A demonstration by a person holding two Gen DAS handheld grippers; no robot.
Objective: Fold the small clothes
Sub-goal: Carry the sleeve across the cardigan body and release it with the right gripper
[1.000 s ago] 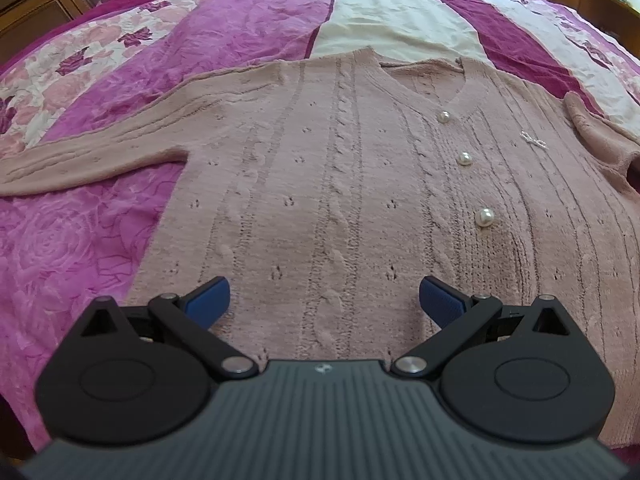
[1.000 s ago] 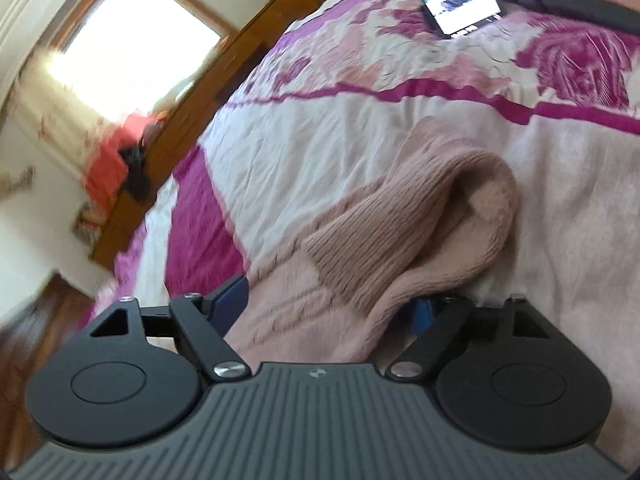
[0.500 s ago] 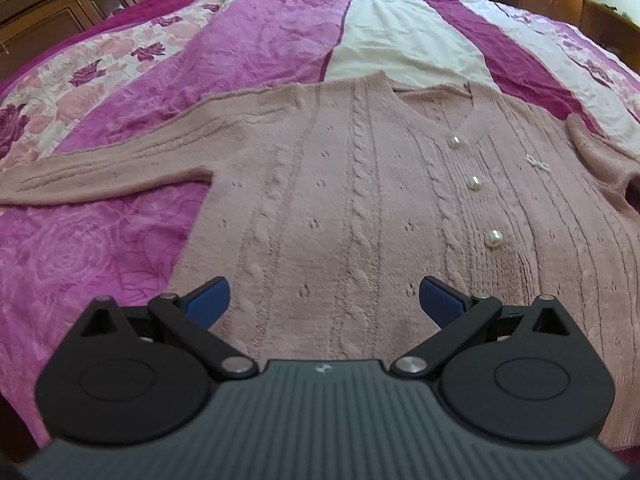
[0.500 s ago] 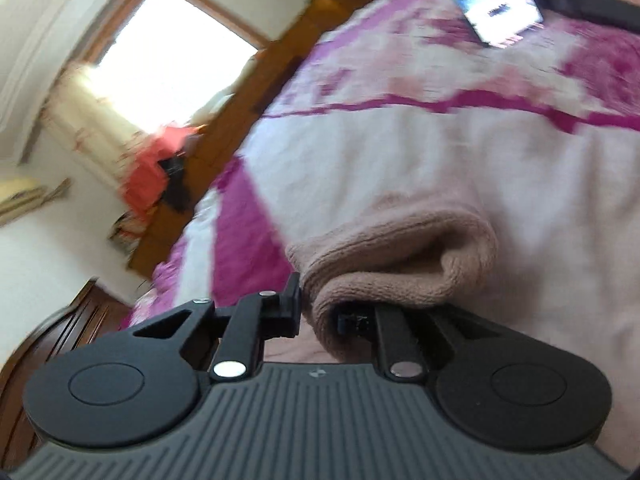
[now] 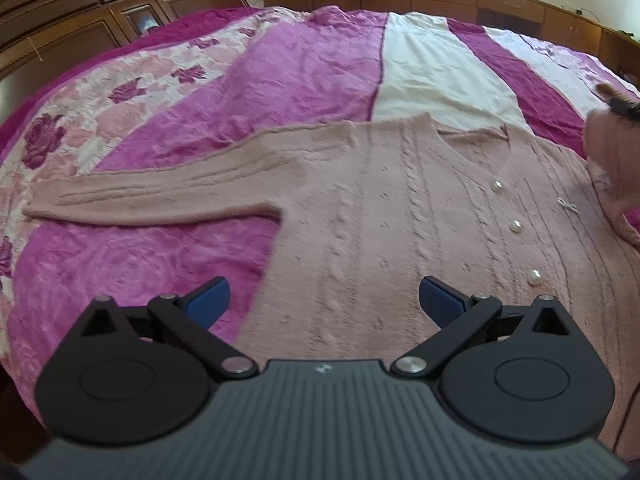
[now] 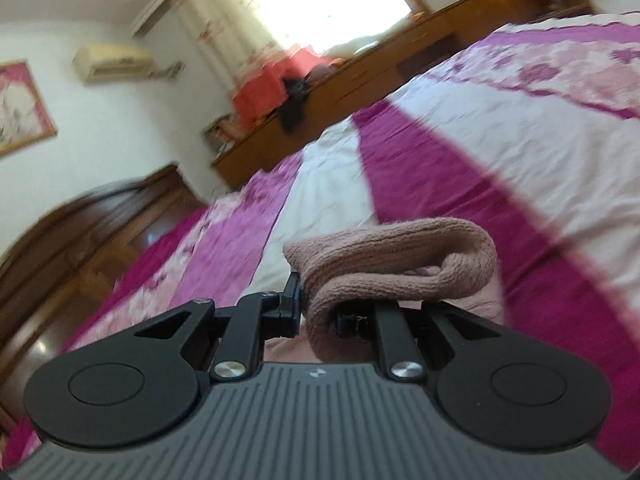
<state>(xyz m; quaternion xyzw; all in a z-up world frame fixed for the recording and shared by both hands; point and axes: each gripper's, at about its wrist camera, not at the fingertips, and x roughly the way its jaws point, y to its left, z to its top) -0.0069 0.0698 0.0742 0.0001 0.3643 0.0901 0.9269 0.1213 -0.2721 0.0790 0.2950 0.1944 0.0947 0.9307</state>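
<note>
1. The left claw [image 5: 323, 298] hangs over the bed [image 5: 304, 64], its blue pads spread wide, gripping nothing.
2. The pink cardigan [image 5: 400, 216] lies flat, front up, on the purple bedspread, with one sleeve [image 5: 160, 196] stretched out to the left.
3. The right claw [image 6: 318, 310] pinches the ribbed cuff [image 6: 400, 256] of what seems to be the other sleeve, lifted above the bed.

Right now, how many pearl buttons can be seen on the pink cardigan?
3, in a line down the front of the cardigan: the top button below the neckline, the middle button, the lowest button nearest the left gripper. More may be hidden lower down.
</note>
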